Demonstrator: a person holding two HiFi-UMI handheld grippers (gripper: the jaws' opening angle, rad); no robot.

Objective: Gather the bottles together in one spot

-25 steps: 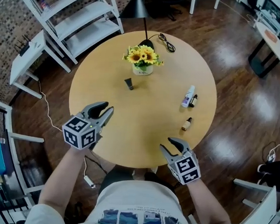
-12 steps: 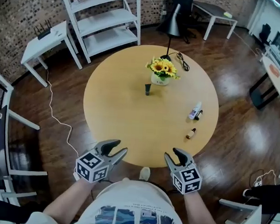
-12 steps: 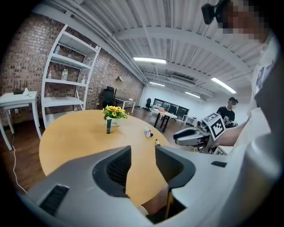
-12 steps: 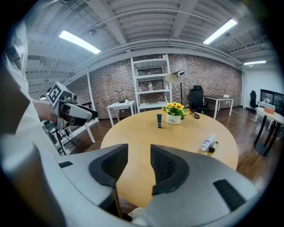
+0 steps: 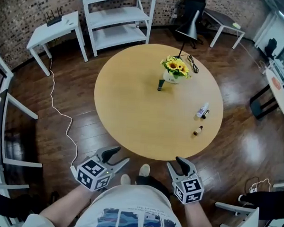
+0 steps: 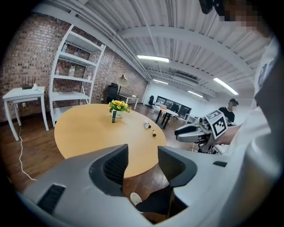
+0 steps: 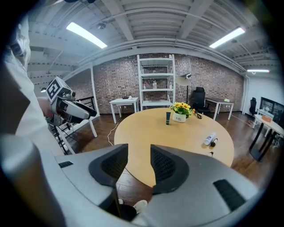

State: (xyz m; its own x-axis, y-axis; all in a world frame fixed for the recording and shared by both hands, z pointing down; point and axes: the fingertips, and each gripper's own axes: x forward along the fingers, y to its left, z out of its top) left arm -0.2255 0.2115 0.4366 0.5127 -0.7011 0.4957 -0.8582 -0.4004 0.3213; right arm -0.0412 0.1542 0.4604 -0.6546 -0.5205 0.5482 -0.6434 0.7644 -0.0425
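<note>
White bottle (image 5: 202,109) lying; dark bottle (image 5: 208,113) beside; brown bottle (image 5: 197,131) apart.

— What's in front of the left gripper (image 6: 143,154)?
— Its jaws stand apart and have just been opening, gripping nothing. Floor and a shoe (image 6: 136,198) show through the gap, and the round table (image 6: 88,128) lies beyond the tips.
— Bottles?
— Far ahead, slightly right: a white bottle (image 6: 145,125), with a small brown bottle (image 6: 154,132) just nearer. Left of those are potted sunflowers (image 6: 117,106) with a dark tube (image 6: 113,116) beside them. The right gripper (image 6: 178,132) is off to the right.
</note>
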